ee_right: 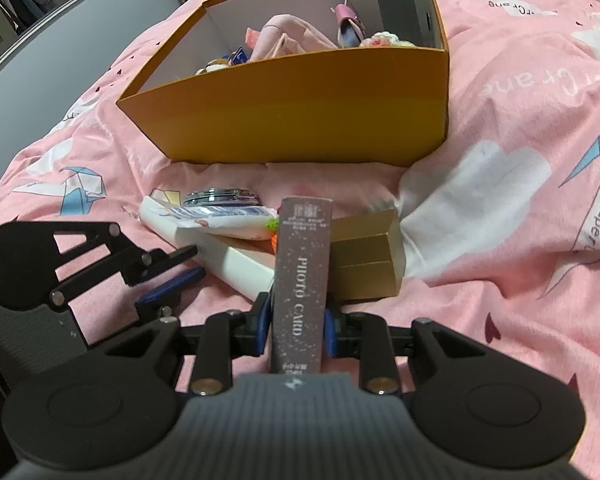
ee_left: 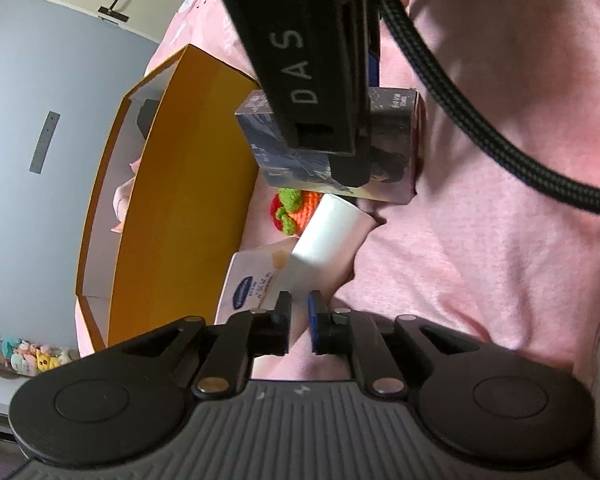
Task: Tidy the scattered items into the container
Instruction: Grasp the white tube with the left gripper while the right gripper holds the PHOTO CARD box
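The right gripper (ee_right: 296,326) is clamped on a slim box lettered "PHOTO CARD" (ee_right: 302,276), its blue pads pressed to the box's two broad faces; the box stands on end on the pink bedspread (ee_right: 520,240), its narrow printed spine facing the camera. In the left wrist view the same box (ee_left: 396,148) shows behind the dark body of the right gripper.

The left gripper (ee_left: 299,312) has its jaws nearly together with nothing between them. Its fingertips sit just at the near end of a white tube (ee_left: 332,224), without touching it as far as the view shows. From the right wrist camera this gripper (ee_right: 188,266) lies low at the left, pointing at the same tube (ee_right: 240,264).

Around the tube lies a small heap: a white packet with a blue label (ee_right: 216,218), a round silver tin (ee_right: 219,197) behind it, a knitted red, orange and green toy (ee_left: 296,210), and a gold box (ee_right: 366,256) just right of the held box.

Beyond the heap, toward the far side of the bedspread, stands the orange container (ee_right: 300,120), open on top. Inside it are a pink soft toy (ee_right: 284,38), a pink pouch (ee_right: 350,24) and a dark flat thing against the far wall.
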Motion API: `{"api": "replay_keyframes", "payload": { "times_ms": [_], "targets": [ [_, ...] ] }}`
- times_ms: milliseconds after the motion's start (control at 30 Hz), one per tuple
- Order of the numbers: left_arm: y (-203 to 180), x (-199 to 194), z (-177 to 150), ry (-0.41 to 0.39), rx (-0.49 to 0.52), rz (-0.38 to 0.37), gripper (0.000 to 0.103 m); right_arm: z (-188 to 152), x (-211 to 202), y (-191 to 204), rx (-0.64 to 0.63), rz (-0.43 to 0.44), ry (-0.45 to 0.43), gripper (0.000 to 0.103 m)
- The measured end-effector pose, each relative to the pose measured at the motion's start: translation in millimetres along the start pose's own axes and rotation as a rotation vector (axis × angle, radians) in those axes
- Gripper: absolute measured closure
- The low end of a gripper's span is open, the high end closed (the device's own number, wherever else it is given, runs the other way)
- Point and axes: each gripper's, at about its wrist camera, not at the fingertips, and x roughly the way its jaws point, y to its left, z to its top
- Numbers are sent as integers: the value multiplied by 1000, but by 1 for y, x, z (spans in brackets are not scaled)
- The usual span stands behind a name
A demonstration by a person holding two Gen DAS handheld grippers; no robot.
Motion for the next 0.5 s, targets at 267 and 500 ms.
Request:
{"api": "replay_keyframes", "payload": {
  "times_ms": [267,500],
  "targets": [
    [-6,-6,-8,-44,46,-43,83,-2,2,1,0,1,2,73],
    [-6,-3,-18,-87,111,-65,71,-3,1,0,3,3,3,73]
  ]
}}
